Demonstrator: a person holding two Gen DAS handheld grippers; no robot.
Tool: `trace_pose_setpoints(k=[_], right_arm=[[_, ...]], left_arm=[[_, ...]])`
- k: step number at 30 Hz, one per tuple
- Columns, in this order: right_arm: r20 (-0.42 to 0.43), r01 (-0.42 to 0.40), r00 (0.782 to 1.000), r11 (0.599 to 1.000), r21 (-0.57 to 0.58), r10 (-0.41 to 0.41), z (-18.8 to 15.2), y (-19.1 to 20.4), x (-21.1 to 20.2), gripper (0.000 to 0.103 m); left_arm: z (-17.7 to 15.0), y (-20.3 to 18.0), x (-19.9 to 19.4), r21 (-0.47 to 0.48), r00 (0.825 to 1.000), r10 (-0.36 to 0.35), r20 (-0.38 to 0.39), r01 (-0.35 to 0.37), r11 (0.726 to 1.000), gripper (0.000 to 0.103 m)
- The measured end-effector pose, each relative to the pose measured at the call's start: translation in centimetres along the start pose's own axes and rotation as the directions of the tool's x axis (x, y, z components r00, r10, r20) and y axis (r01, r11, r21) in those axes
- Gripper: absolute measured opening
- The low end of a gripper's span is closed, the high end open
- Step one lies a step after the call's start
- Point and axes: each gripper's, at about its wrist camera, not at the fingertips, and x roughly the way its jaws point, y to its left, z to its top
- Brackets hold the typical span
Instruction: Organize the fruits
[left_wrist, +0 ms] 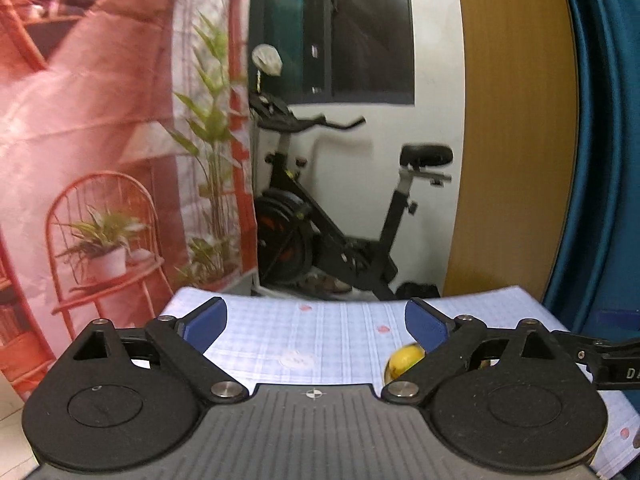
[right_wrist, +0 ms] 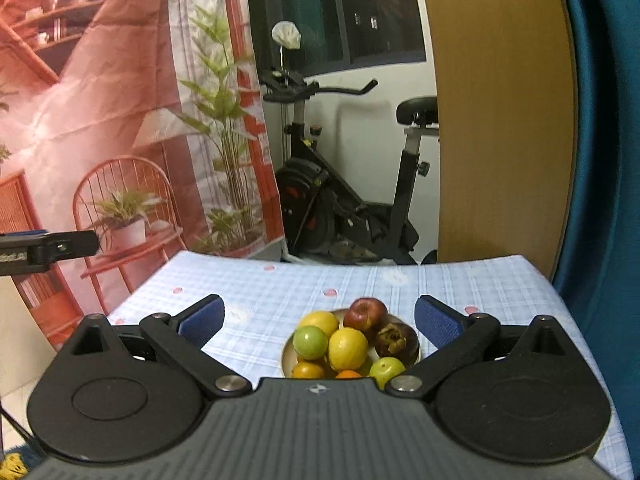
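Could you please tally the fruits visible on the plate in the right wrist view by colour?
Yellow: 2
Green: 2
Red: 1
Dark brownish-purple: 1
Orange: 2, partly hidden
Total: 8 visible on the plate

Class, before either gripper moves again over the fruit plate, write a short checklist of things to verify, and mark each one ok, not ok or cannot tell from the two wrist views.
1. Left gripper jaws open, nothing between them: ok.
2. Right gripper jaws open, nothing held: ok.
3. Fruit gathered on the plate: ok.
4. Red apple settled on the pile's far side: ok.
5. No loose fruit on the tablecloth: cannot tell; the gripper bodies hide the near part.
6. Yellow fruit seen from the left wrist lies on the plate: cannot tell.
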Motion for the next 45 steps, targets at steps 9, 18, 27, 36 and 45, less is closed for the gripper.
trace_pose_setpoints(k=[9, 18, 27, 36, 45], right_arm=[[0.018, -0.003, 1.000, 1.000, -0.015, 0.003, 0.8, 1.6, -1.5, 0.103], [0.012, -0.012, 1.000, 1.000, -0.027, 0.012, 0.7, 2.3, -1.5, 0.103], [0.007, -0.012, 1.000, 1.000, -0.019, 0.012, 0.7, 2.0, -1.4, 0.103], [0.008, -0.009, 1.000, 1.000, -0.018, 0.009, 0.7, 2.1, -1.4, 0.103], [0.005, -0.005, 1.000, 1.000, -0.017, 0.005, 0.7, 1.8, -1.4, 0.103]], left_arm=[[0.7, 0.5, -2.7, -0.041, 0.999, 0.011, 0.051, -0.008, 0.999, 0.098], [0.4, 0.4, -2.4, -0.048, 0.999, 0.019, 0.040, -0.017, 0.999, 0.098], [0.2, 0.3, -2.3, -0.058, 0.999, 0.038, 0.023, -0.036, 0.998, 0.098], [0.1, 0.2, -2.3, -0.057, 0.999, 0.037, 0.015, -0.036, 0.998, 0.099], [0.1, 0.4, -2.1, -0.057, 0.999, 0.034, 0.003, -0.034, 0.998, 0.099]])
